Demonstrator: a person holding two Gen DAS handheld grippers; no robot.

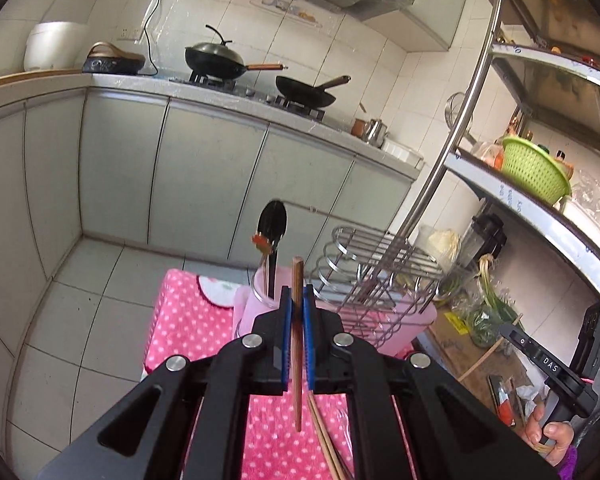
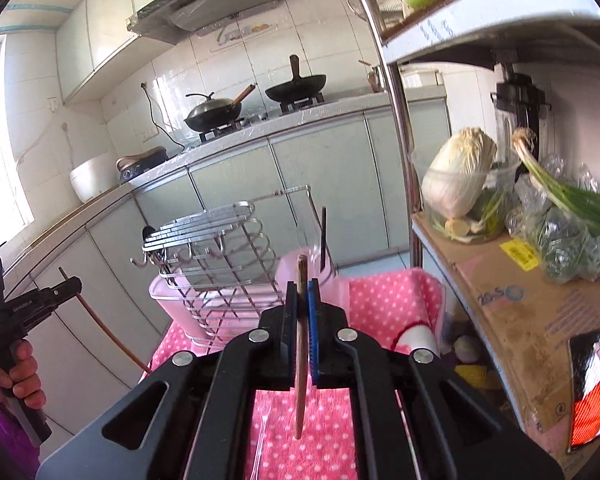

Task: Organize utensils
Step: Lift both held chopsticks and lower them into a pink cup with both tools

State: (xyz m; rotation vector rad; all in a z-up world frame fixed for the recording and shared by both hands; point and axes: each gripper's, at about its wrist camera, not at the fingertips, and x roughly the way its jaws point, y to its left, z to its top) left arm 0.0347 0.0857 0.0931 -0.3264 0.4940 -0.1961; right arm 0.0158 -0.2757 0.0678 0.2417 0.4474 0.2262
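Carry step: left claw (image 1: 297, 300) and right claw (image 2: 302, 300) each pinch one chopstick (image 1: 297, 344), held above the pink-clothed table (image 1: 180, 320) — next, probably lowering each upright into the pink cup (image 1: 256, 300) beside the wire rack (image 1: 376, 280).

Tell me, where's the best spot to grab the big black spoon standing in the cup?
Probably the black spoon's handle just below its bowl, pinched from the side. It stands upright in the pink cup, with only that top part sticking out; the metal rack crowds its right, so come from the left.
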